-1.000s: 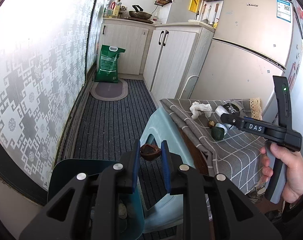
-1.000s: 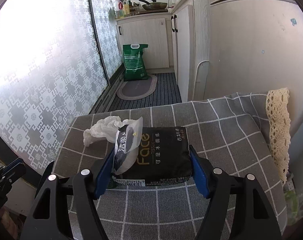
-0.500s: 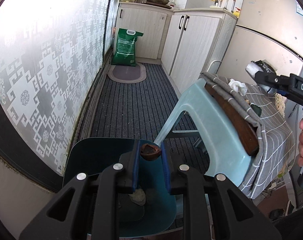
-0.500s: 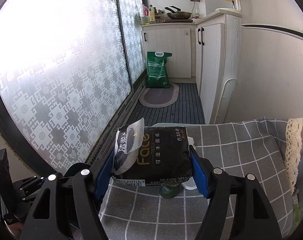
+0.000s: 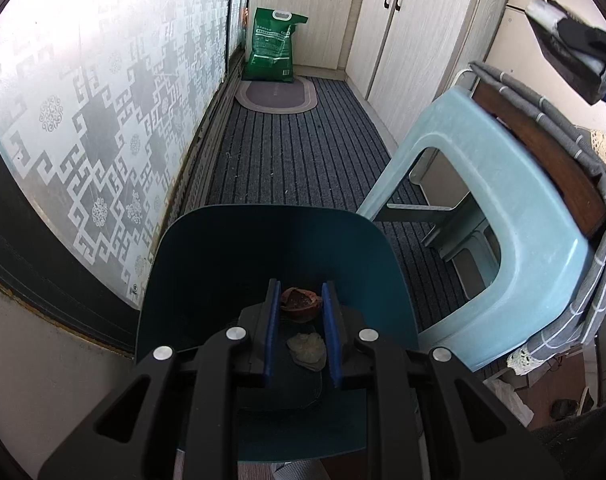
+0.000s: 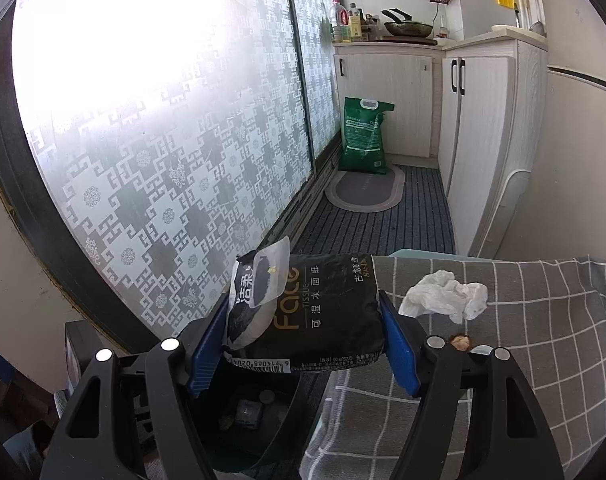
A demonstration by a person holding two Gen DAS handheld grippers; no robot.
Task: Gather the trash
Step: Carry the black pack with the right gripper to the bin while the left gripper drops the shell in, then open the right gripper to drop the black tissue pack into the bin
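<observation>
I hold my left gripper (image 5: 301, 308) clenched on the brown broken nutshell (image 5: 299, 304) above the dark teal plastic bin (image 5: 223, 264) to drop it, while my right gripper (image 6: 303, 344) grasps the black tissue pack (image 6: 315, 312) beyond the grey checked surface's (image 6: 543, 360) left edge.

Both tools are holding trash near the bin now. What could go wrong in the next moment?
1. The left tool grips the brown shell piece only at its fingertips; it might slip out early, though the dark teal bin lies below.
2. The black tissue pack in the right tool is wide and hangs at the bin's edge; released here, it might land outside.
</observation>
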